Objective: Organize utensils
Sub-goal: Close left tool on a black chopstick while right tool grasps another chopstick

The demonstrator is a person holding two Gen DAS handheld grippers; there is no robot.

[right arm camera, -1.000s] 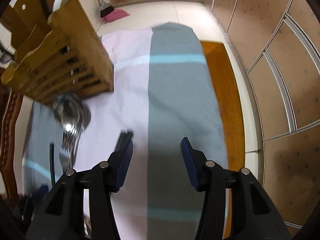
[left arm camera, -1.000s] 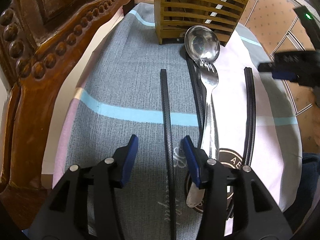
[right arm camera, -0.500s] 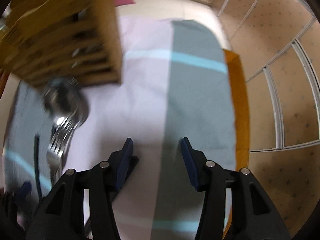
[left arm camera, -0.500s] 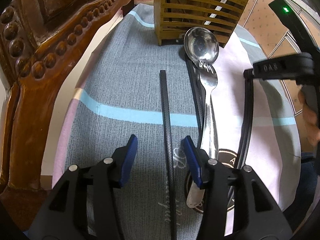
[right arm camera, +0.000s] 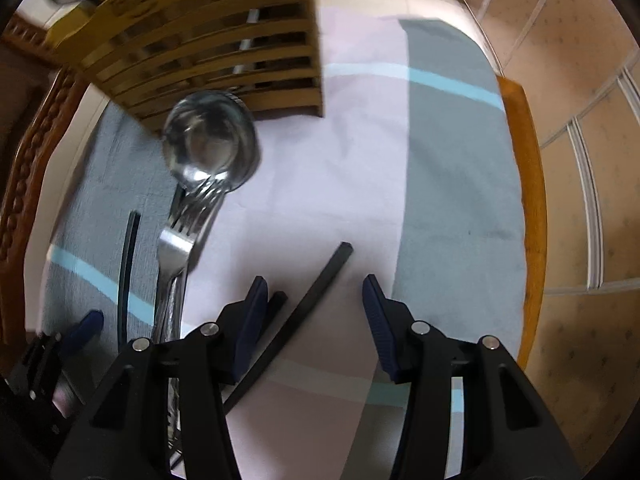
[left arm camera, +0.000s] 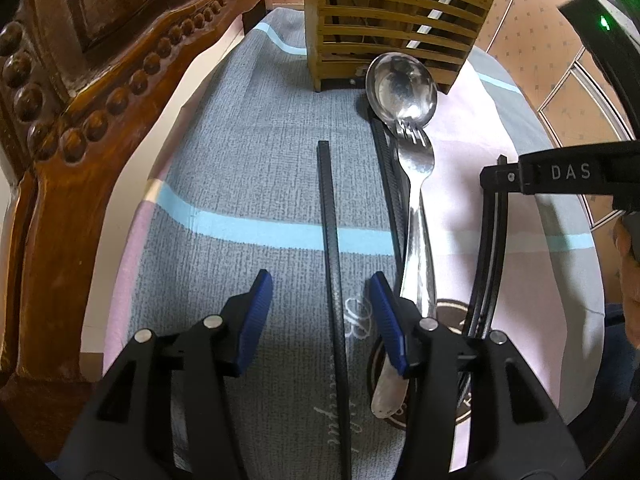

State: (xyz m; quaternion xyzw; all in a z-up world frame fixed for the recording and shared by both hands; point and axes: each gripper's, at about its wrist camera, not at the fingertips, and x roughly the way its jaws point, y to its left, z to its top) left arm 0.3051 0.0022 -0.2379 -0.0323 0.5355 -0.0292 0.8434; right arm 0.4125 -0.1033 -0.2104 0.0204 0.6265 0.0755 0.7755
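Observation:
A slatted wooden utensil holder stands at the far end of the cloth-covered table; it also shows in the right wrist view. A steel ladle, a fork and black chopsticks lie in front of it. My left gripper is open, its jaws either side of one black chopstick. My right gripper is open over another black chopstick at the right of the table. The ladle and fork lie to its left.
A carved wooden chair back rises along the table's left edge. The striped grey and pink tablecloth covers the table. Tiled floor lies beyond the right edge. The right gripper's body reaches in from the right.
My right gripper has swung left and down over the right-hand chopstick, which now lies between its jaws. My left gripper has stayed over its chopstick.

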